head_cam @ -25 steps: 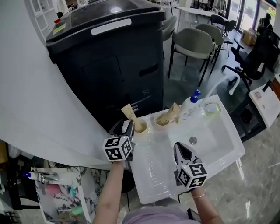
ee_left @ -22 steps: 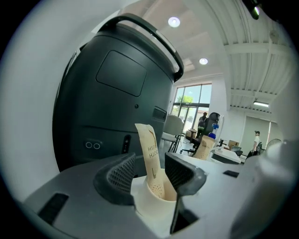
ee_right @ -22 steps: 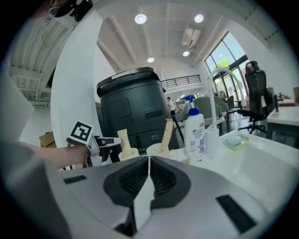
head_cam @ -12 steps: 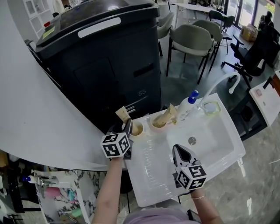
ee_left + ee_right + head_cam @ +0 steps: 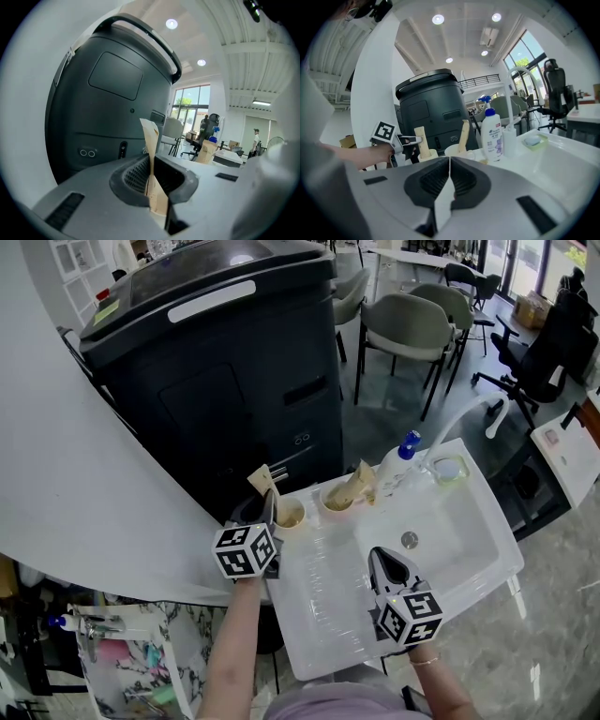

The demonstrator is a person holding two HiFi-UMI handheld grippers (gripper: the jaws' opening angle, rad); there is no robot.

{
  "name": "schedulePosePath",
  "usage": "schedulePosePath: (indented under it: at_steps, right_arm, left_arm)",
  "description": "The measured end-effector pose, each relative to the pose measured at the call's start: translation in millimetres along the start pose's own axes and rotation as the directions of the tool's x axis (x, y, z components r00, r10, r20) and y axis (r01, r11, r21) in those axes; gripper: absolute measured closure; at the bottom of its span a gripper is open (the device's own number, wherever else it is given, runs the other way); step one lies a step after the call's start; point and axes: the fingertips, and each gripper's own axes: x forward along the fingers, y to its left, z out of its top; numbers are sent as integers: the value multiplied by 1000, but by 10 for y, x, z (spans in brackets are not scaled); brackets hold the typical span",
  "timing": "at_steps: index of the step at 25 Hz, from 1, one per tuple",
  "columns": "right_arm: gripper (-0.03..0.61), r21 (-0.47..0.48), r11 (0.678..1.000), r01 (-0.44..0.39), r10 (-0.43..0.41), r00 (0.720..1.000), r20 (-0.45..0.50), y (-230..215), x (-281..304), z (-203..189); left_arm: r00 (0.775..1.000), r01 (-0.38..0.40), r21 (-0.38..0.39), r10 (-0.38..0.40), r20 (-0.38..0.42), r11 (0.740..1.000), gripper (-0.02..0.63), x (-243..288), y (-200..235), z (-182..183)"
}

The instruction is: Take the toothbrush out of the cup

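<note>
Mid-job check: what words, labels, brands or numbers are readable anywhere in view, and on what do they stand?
Nothing can be quoted; no text reads clearly.
Pump bottle: printed label, too blurred to read.
Black bin: the white strip on its lid shows no lettering.
Sticker on the bin's corner: too small to read.
Marker cubes: black-and-white square patterns only, no letters.

head: steeply down | gripper views: near-level, close | shared: black bin (image 5: 216,381) (image 5: 101,117) (image 5: 431,101)

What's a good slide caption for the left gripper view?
Left gripper, its jaws having just closed, pinches the paper-wrapped toothbrush in front of a dark bin.
</note>
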Motion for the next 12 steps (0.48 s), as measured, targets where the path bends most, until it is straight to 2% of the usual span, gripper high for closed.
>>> schedulePosePath:
  at_steps: [5,12]
  right_arm:
    - [569,-6,1000,5,-5,1000,20,46,-100,47]
    - [569,4,1000,7,-7,998,63,168,-353,115]
  left_arm:
    - [996,25,28,-27,84,999,598,-168,-109,279]
    - [977,57,106,-77,197,993,603,-543,-366,695]
